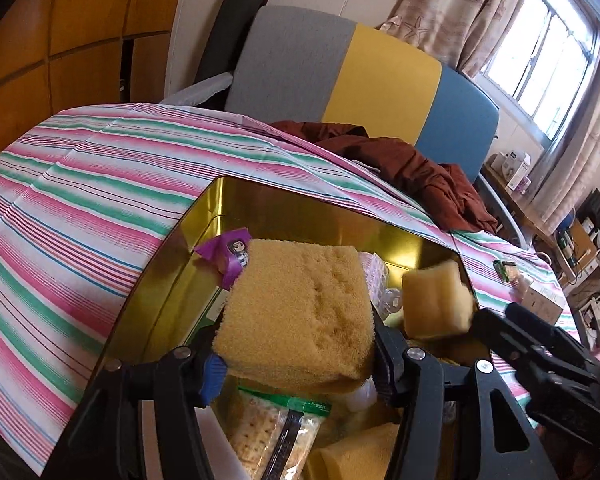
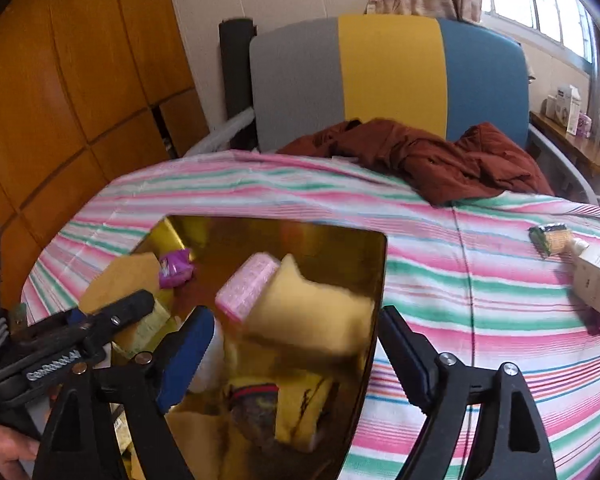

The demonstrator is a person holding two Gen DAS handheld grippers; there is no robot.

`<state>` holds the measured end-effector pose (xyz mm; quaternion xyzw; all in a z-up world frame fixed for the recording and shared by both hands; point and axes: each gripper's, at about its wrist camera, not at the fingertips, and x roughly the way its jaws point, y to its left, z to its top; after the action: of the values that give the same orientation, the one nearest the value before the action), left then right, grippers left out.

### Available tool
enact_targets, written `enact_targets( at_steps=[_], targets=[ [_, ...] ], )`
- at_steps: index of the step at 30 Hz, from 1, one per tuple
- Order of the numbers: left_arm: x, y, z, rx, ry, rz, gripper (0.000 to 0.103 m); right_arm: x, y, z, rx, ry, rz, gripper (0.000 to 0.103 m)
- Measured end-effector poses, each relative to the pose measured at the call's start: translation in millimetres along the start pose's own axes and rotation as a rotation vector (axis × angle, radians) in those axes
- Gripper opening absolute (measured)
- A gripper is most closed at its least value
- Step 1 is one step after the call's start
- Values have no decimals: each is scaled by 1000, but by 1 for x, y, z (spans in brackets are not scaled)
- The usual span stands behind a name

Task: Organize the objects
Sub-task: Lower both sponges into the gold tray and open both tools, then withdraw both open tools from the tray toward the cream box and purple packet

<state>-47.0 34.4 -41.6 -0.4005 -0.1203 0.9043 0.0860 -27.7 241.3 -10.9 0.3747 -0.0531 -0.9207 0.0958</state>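
Note:
A gold metal tin [image 1: 260, 196] [image 2: 332, 248] sits on the striped tablecloth. My left gripper [image 1: 296, 356] is shut on a big yellow sponge [image 1: 296, 312] and holds it over the tin. My right gripper [image 2: 296, 344] is open over the tin's right edge; a smaller yellow sponge [image 2: 312, 300] [image 1: 436, 300], blurred, is in the air between its fingers above the tin. In the tin lie a purple sachet [image 1: 228, 254] [image 2: 174, 268], a pink pack [image 2: 246, 286], a cracker packet [image 1: 276, 432] and more sponges [image 1: 356, 452].
The striped cloth [image 2: 480, 300] covers the table. A rust-red garment [image 2: 452, 156] lies at its far edge against a grey, yellow and blue chair [image 2: 388, 68]. A small green packet [image 2: 550, 238] and a white carton [image 2: 598, 280] lie at the right.

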Motion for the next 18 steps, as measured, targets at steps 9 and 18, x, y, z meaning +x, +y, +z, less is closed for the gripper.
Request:
enact_targets(
  at_steps=[9, 18],
  targets=[
    [-7, -4, 1, -27, -33, 43, 95, -38, -8, -5, 25, -77, 23, 86],
    [-28, -13, -8, -110, -65, 39, 103, -66, -42, -21, 103, -117, 12, 86]
  ],
)
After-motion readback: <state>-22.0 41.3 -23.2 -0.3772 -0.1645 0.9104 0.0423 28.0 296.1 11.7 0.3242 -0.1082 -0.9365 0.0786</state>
